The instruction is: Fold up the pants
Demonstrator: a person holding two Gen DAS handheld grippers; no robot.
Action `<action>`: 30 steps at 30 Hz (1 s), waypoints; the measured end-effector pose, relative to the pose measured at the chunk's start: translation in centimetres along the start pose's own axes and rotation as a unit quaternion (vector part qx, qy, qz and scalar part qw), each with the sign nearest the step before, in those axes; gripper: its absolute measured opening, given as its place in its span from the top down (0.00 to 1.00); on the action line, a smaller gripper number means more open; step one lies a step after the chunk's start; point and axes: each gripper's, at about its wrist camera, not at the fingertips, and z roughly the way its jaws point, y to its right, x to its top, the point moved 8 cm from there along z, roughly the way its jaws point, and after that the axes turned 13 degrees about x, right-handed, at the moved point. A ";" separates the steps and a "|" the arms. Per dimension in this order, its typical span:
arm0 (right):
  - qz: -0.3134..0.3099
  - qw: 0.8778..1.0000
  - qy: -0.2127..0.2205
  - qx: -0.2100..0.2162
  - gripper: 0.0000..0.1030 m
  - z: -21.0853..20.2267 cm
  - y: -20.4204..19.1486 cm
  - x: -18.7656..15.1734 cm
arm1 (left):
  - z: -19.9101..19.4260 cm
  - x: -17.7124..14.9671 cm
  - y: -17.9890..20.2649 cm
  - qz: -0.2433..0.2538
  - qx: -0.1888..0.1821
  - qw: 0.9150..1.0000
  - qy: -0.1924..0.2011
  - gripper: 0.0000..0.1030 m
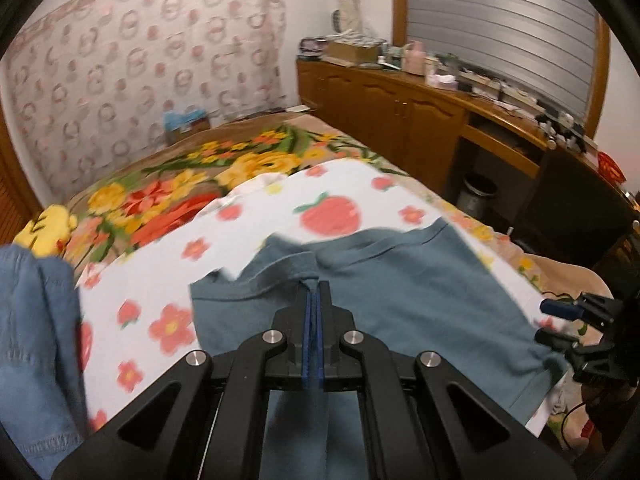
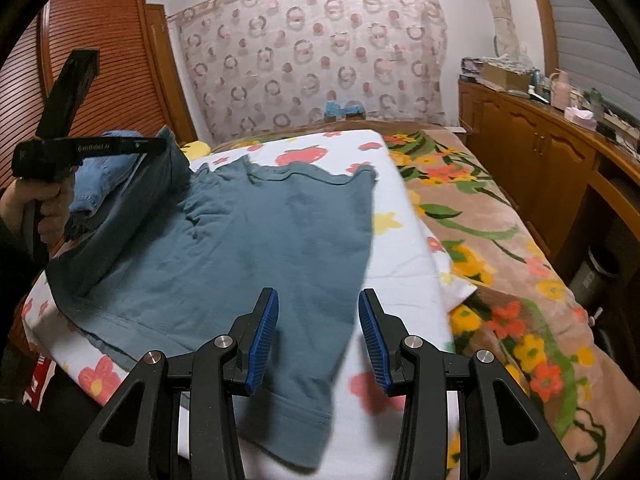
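Room: bedroom as I see it through both wrist cameras, with a ring-patterned curtain (image 2: 312,60) on the far wall, a slatted wooden wardrobe (image 2: 100,64) on one side and a long wooden cabinet (image 1: 400,108) with cluttered top on the other.
Surface: bed (image 2: 500,248) under a brown floral blanket, and on top of that a white cloth printed with peaches and flowers (image 1: 332,200); this white cloth is where I am working.
Pants: teal-grey knit pants (image 2: 248,240), short-looking, spread mostly flat on the white cloth; hem band with a stitched line near me, a seam line along the far edge, soft wrinkles near the lifted corner.
Pants shape: one side is pulled up off the cloth into a raised fold, so the fabric slopes from that corner down to the flat part.
Left gripper (image 1: 313,292): clamped tight on a pinch of the pants fabric; in the right wrist view I see it held up by my hand (image 2: 44,204), with the cloth hanging from its tip.
Right gripper (image 2: 318,336): jaws apart, blue pads (image 2: 264,344) on either side of the near hem, hovering over it; I see nothing pinched between them.
Other clothing: blue denim garment (image 1: 36,340) heaped beside the pants, on the left gripper's side.
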 end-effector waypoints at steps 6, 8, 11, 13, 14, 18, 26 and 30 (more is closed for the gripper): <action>0.015 1.000 0.007 -0.010 0.58 -0.4 0.9 -0.4 | -0.8 3.1 4.5 0.014 -0.035 0.999 0.008 0.97; 0.016 1.000 0.008 -0.012 0.58 -0.4 1.0 -0.3 | -1.3 4.0 6.3 0.025 -0.042 0.999 0.015 0.97; 0.014 1.000 0.010 -0.014 0.58 -0.4 0.4 -0.3 | -1.4 4.3 7.6 0.034 -0.044 0.998 0.018 0.97; 0.015 1.000 0.011 -0.014 0.58 -0.4 0.1 -0.5 | -1.6 4.1 8.0 0.040 -0.047 0.998 0.017 0.97; 0.016 1.000 0.012 -0.014 0.58 -0.3 -0.1 -0.4 | -1.6 4.0 8.0 0.041 -0.049 0.998 0.017 0.97; 0.014 1.000 0.012 -0.010 0.58 0.0 -0.4 -0.5 | -2.0 3.5 6.9 0.039 -0.039 0.998 0.017 0.75; -0.005 1.000 0.006 0.003 0.58 1.6 -2.1 0.7 | -2.4 0.9 2.1 0.014 -0.018 1.000 0.020 0.47; -0.011 1.000 0.003 0.018 0.58 2.7 -2.9 1.4 | -2.3 -2.0 -1.6 -0.018 0.002 1.000 0.012 0.47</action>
